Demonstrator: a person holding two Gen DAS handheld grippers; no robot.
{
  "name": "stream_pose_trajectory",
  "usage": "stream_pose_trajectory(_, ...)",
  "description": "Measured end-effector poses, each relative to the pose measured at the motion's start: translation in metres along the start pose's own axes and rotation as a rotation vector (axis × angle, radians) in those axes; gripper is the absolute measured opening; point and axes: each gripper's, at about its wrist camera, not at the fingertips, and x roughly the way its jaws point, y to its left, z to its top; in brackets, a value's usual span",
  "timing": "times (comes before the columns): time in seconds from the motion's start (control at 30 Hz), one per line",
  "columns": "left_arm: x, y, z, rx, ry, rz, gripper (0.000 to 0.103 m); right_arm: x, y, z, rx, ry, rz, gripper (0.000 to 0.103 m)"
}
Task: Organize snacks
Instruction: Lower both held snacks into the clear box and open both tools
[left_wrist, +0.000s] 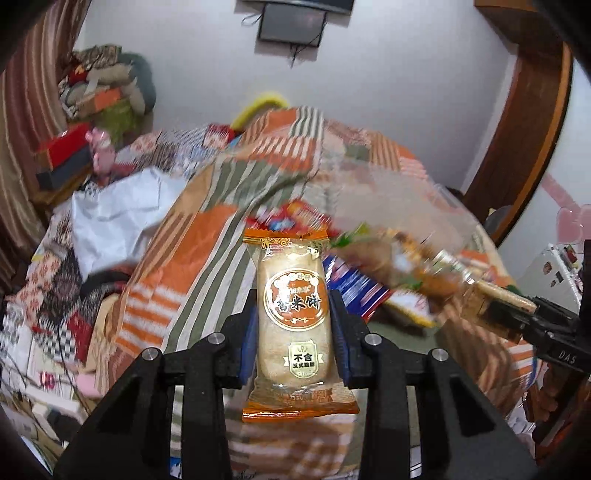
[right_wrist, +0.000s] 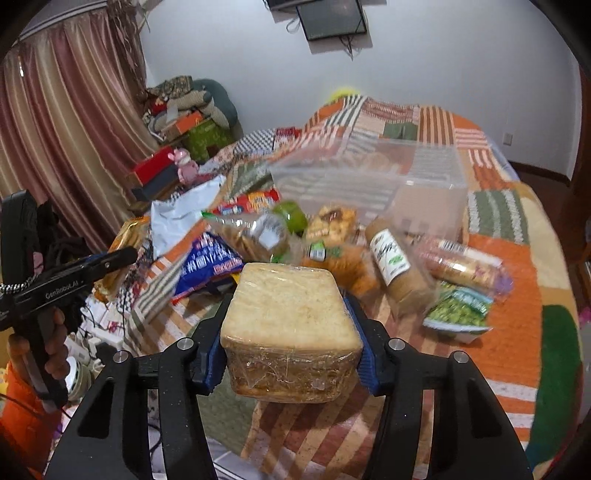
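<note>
An orange rice-cracker packet (left_wrist: 293, 314) stands upright between the blue pads of my left gripper (left_wrist: 293, 299), which is shut on it above the patchwork quilt (left_wrist: 207, 258). The right wrist view shows a film-wrapped pale cake block (right_wrist: 288, 321), lifted off the bed, with my right gripper (right_wrist: 288, 306) shut on its two sides. Each view catches the other tool: the right gripper (left_wrist: 509, 310) at the right edge, blurred, and the left gripper (right_wrist: 125, 254) at the left, held by a hand (right_wrist: 55, 339). A clear plastic bin (right_wrist: 369, 177) sits behind the snack pile.
Loose snacks lie on the quilt: a blue packet (right_wrist: 207, 262), a brown biscuit roll (right_wrist: 395, 266), a green pea packet (right_wrist: 458, 310) and a long clear pack (right_wrist: 461, 264). A white bag (right_wrist: 177, 218) and stacked boxes (right_wrist: 155, 168) crowd the left side by the curtain (right_wrist: 55, 129).
</note>
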Motion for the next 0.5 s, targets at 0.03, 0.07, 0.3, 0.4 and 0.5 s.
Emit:
stream_pose_trajectory(0.03, -0.001, -0.003, 0.004, 0.006, -0.012, -0.007, 0.035, -0.004, 0.000, 0.004, 0.001, -0.018, -0.003, 0.053)
stream_pose_trajectory(0.07, -0.003, -0.008, 0.010, 0.014, -0.027, -0.018, 0.035, -0.007, 0.000, 0.006, 0.001, -0.030, -0.004, 0.053)
stream_pose_trajectory(0.3, -0.006, -0.034, 0.044, 0.050, -0.104, -0.086, 0.035, -0.022, -0.007, 0.030, -0.005, -0.128, -0.042, 0.053)
stream_pose_trajectory(0.4, -0.004, -0.042, 0.058, 0.053, -0.130, -0.097, 0.035, -0.025, -0.012, 0.041, -0.003, -0.163, -0.060, 0.053)
stream_pose_trajectory(0.5, 0.001, -0.051, 0.071, 0.066, -0.148, -0.097, 0.035, -0.026, -0.019, 0.051, -0.003, -0.193, -0.076, 0.053)
